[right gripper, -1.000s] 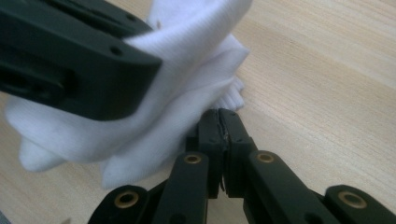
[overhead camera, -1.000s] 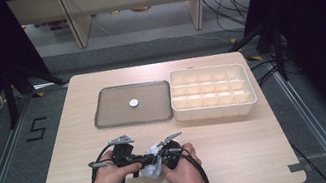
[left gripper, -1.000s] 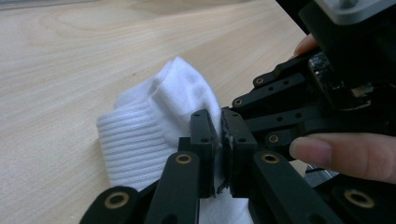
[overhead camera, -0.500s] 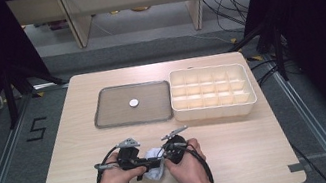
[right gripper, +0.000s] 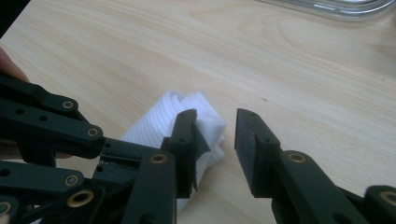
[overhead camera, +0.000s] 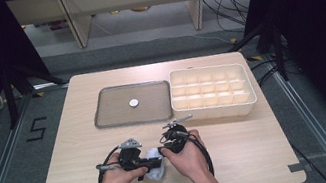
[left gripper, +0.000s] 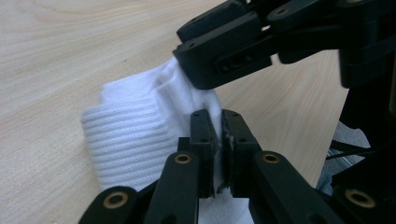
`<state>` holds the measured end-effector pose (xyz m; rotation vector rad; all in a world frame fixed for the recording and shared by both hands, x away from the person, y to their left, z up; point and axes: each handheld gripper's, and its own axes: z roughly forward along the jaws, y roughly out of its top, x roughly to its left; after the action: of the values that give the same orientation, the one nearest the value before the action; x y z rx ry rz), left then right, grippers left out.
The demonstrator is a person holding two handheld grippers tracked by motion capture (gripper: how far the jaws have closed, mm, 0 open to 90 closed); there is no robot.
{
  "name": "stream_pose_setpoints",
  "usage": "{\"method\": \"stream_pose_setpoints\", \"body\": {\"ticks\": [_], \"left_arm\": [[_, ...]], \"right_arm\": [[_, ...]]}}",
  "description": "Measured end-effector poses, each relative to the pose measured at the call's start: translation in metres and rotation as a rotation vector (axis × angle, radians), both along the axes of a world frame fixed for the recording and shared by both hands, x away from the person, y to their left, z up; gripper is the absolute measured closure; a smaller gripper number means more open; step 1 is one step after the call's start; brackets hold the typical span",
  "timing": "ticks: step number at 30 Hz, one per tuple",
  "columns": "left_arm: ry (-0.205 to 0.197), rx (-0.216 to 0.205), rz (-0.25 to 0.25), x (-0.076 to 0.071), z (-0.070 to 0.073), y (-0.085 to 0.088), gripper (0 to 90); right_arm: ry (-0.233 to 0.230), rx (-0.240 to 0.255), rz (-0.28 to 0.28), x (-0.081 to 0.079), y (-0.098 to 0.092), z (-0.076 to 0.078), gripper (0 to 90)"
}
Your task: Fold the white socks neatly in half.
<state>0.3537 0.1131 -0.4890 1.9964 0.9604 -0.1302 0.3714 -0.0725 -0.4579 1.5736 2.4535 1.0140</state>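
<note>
On the desk (overhead camera: 240, 138), at its near edge, lies a white sock (left gripper: 130, 135), rolled, between both hands. The left gripper (left gripper: 219, 144) is clamped on its fabric. The right gripper (right gripper: 215, 149) has just been opening; its jaws stand apart, the sock just left of the gap.

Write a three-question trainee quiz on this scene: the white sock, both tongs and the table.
1. True or false: the left tongs are shut on the white sock.
2. Are the right tongs pressing on the sock?
A. Yes, both pads
B. No, the jaws stand apart
C. They grip the tray
3. What lies in the grey tray beside the compartment box?

Key
1. True: in the left gripper view the pads pinch a fold of it.
2. B: the jaws have just been opening, with bare table showing between them.
3. One small white round thing.
</note>
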Motion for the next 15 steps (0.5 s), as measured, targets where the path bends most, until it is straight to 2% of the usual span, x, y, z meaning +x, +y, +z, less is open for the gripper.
{"method": "stream_pose_setpoints", "body": {"ticks": [4,5,9,10,11,12,13,14,15], "left_arm": [[-0.004,0.002,0.000,0.000,0.000,0.000,83.5],[-0.004,-0.002,-0.006,0.000,-0.001,0.000,83.4],[-0.015,0.004,0.001,-0.001,0.000,-0.001,82.7],[-0.021,0.006,-0.001,-0.002,0.000,-0.001,81.8],[-0.023,0.002,-0.003,-0.002,0.001,0.000,78.1],[-0.024,-0.004,-0.005,-0.003,0.002,0.000,78.1],[-0.041,-0.005,-0.005,-0.007,0.006,0.001,71.3],[-0.041,-0.005,-0.005,-0.007,0.006,0.001,70.1],[-0.064,0.001,-0.012,-0.012,0.010,0.004,69.0]], "right_arm": [[0.013,0.015,0.004,0.002,0.002,-0.003,77.2],[0.034,0.020,0.009,0.002,0.003,-0.003,82.1],[0.028,0.009,0.033,0.003,0.003,-0.003,84.9],[0.034,0.009,0.017,0.002,0.004,-0.003,85.2],[0.017,0.015,0.029,0.003,0.002,-0.004,85.5],[0.017,0.015,0.029,0.003,0.002,-0.004,85.5],[0.019,0.002,0.026,0.003,0.002,-0.004,85.5],[0.019,0.011,0.029,0.002,0.002,-0.004,85.5],[0.018,0.009,0.025,0.002,0.002,-0.004,85.5]]}}
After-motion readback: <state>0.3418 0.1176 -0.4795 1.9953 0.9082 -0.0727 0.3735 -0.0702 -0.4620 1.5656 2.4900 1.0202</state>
